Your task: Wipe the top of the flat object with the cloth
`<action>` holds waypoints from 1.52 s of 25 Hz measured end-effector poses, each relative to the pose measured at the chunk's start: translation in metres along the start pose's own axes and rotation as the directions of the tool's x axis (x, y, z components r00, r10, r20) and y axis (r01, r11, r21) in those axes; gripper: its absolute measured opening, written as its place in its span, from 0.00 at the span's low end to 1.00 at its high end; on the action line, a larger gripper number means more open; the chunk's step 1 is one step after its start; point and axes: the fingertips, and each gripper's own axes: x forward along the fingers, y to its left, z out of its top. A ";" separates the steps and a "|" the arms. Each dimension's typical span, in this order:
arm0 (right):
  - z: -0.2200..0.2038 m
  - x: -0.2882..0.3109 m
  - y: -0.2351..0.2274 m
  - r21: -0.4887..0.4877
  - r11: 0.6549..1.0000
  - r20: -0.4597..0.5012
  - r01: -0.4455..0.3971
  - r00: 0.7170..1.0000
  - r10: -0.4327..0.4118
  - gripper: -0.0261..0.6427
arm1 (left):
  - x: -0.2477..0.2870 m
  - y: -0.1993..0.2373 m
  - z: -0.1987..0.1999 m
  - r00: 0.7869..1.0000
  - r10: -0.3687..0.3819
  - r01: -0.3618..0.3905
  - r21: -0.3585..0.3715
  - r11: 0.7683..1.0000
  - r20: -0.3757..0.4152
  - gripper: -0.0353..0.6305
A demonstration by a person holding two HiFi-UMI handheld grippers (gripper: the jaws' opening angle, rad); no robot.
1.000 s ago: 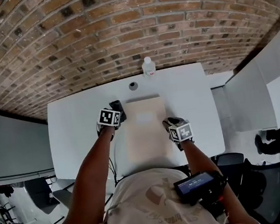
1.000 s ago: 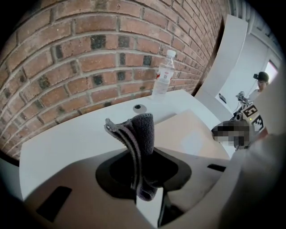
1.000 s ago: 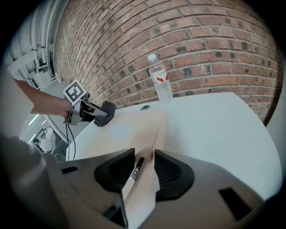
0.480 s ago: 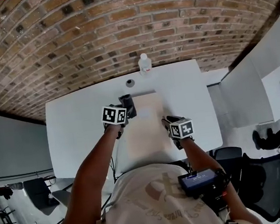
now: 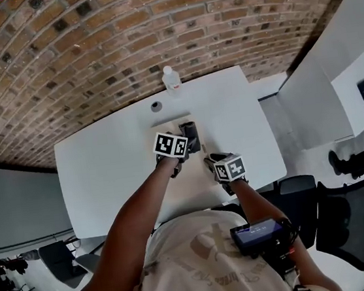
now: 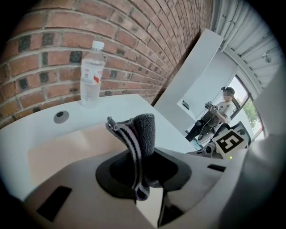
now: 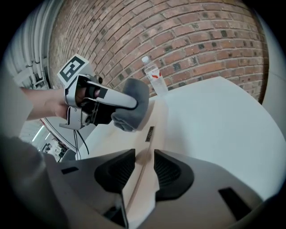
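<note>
1. My left hand-held gripper (image 6: 142,179) pinched a folded dark grey terry cloth (image 6: 138,134) over the flat beige rectangular board (image 7: 157,117), which lay on the white counter (image 5: 106,170).
2. My right hand-held gripper (image 7: 144,167) stood spread, straddling the board's right edge and pinching nothing.
3. Risk, as I judged it: the unclamped board could slide under a hard stroke, and the cloth, held by one end only, could drag out of the jaws.
</note>
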 end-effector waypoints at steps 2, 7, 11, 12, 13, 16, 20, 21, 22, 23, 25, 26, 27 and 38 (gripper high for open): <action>-0.001 0.001 0.000 -0.006 1.000 -0.003 -0.003 1.000 0.003 0.25 | 0.014 -0.007 -0.001 1.000 -0.008 0.008 0.008 1.000 -0.024 0.21; -0.004 0.002 0.000 -0.007 1.000 -0.006 -0.017 1.000 0.017 0.25 | 0.036 -0.016 -0.004 0.998 0.002 -0.001 0.022 1.000 -0.067 0.21; -0.004 0.002 -0.002 -0.029 0.999 -0.012 -0.015 1.000 0.014 0.25 | 0.038 -0.007 -0.008 0.994 0.053 -0.048 0.055 0.997 -0.095 0.21; -0.004 0.002 -0.002 -0.034 0.999 -0.013 -0.015 1.000 0.015 0.25 | 0.036 -0.004 -0.008 0.993 0.065 -0.060 0.061 0.996 -0.100 0.21; -0.004 0.002 -0.003 -0.036 0.999 -0.014 -0.016 1.000 0.015 0.25 | 0.034 0.000 -0.010 0.992 0.077 -0.071 0.066 0.995 -0.103 0.21; -0.004 0.002 -0.003 -0.038 0.999 -0.021 -0.020 1.000 0.019 0.24 | 0.023 0.014 -0.016 0.988 0.113 -0.107 0.066 0.992 -0.108 0.21; -0.004 0.002 -0.003 -0.042 0.999 -0.031 -0.025 0.999 0.024 0.24 | 0.001 0.037 -0.029 0.983 0.150 -0.147 0.040 0.988 -0.105 0.21; -0.004 0.002 -0.003 -0.044 0.999 -0.032 -0.023 0.999 0.022 0.24 | -0.004 0.042 -0.032 0.982 0.158 -0.155 0.032 0.987 -0.106 0.21; -0.004 0.002 -0.003 -0.045 0.999 -0.032 -0.021 0.999 0.020 0.24 | -0.010 0.047 -0.036 0.980 0.167 -0.165 0.026 0.986 -0.108 0.21; -0.004 0.002 -0.003 -0.044 0.999 -0.032 -0.019 0.999 0.017 0.24 | -0.015 0.051 -0.041 0.978 0.177 -0.176 0.021 0.984 -0.112 0.21; -0.004 0.002 -0.003 -0.039 0.999 -0.027 -0.013 1.000 0.012 0.24 | -0.027 0.061 -0.051 0.973 0.197 -0.197 0.010 0.980 -0.117 0.21; -0.004 0.002 -0.003 -0.037 0.999 -0.024 -0.010 1.000 0.009 0.24 | -0.033 0.066 -0.056 0.972 0.206 -0.207 0.004 0.978 -0.117 0.21; -0.004 0.002 -0.003 -0.034 0.999 -0.021 -0.006 1.000 0.005 0.24 | -0.040 0.071 -0.061 0.970 0.214 -0.216 -0.004 0.976 -0.115 0.21; -0.003 0.000 -0.003 -0.033 0.998 -0.018 0.052 0.998 -0.053 0.24 | -0.102 0.112 -0.105 0.962 0.269 -0.274 -0.135 0.952 -0.054 0.21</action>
